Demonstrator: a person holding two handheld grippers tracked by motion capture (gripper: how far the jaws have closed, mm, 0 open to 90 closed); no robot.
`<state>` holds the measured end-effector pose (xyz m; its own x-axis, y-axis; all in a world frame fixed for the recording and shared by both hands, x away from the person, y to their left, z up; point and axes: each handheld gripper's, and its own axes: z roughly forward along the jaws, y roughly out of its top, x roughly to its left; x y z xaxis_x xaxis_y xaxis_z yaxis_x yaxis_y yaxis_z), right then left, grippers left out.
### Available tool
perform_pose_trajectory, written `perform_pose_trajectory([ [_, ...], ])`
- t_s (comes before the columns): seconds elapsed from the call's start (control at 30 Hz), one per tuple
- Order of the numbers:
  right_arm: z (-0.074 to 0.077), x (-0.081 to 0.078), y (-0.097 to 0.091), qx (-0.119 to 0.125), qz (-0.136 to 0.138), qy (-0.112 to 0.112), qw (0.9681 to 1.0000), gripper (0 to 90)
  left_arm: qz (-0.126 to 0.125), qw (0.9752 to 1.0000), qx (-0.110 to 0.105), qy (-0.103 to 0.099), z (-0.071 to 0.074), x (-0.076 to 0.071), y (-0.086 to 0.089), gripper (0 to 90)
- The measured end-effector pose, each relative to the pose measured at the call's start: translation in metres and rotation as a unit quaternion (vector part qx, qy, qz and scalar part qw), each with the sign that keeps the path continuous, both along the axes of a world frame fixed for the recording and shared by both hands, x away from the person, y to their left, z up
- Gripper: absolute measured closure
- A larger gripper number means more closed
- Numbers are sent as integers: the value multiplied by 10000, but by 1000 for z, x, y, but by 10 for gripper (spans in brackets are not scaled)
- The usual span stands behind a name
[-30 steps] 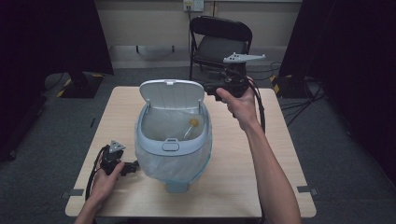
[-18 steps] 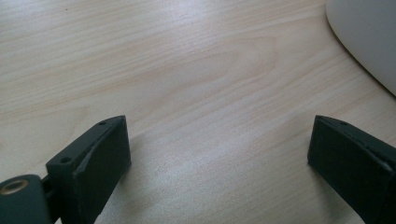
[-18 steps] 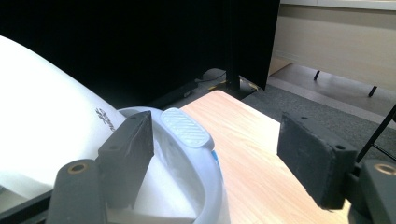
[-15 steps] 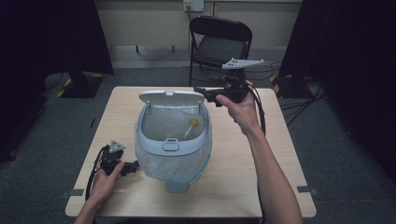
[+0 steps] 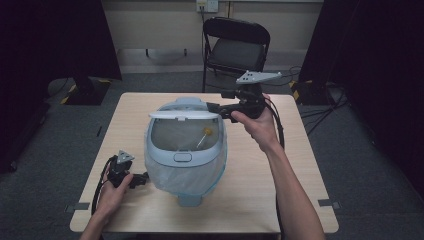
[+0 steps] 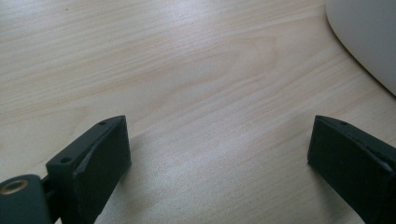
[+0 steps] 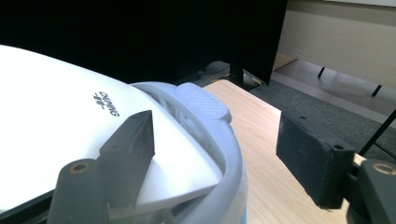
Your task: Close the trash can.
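Note:
A pale blue bin (image 5: 185,165) with a clear liner stands mid-table, and its white lid (image 5: 184,114) hangs nearly flat over the mouth. A yellow-tipped stick (image 5: 206,132) lies inside. My right gripper (image 5: 212,107) is at the bin's back right, open, one jaw resting on top of the lid. In the right gripper view the lid (image 7: 56,126) lies under that jaw, above the blue rim (image 7: 226,158); the gripper (image 7: 215,126) holds nothing. My left gripper (image 5: 145,178) rests on the table at the bin's front left, open (image 6: 219,154) and empty, with the bin's wall (image 6: 369,37) just ahead.
The wooden table (image 5: 250,190) has bare room to the right of the bin and along its front. A black folding chair (image 5: 235,47) stands beyond the far edge. Cables trail over the table from both grippers.
The lid has swung down from upright to almost flat over the bin. My right gripper has moved forward and left with it. The left gripper has stayed put.

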<state>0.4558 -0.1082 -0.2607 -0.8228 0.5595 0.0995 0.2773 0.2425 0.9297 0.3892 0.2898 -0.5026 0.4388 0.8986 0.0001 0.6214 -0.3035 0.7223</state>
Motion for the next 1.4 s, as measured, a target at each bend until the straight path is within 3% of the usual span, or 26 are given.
perform_pose_trajectory([
  [0.37, -5, -9, 2, -172, 146, -56, 9997, 271, -4, 10000, 14, -3, 0, 0, 0, 54],
  [0.73, -5, -19, 6, -187, 303, 13, 9994, 268, -1, 10000, 7, -3, 0, 0, 0, 54],
  [1.4, -9, -58, 51, -581, 395, 49, 9975, 204, -1, 10000, 9, -7, 0, 0, 0, 54],
])
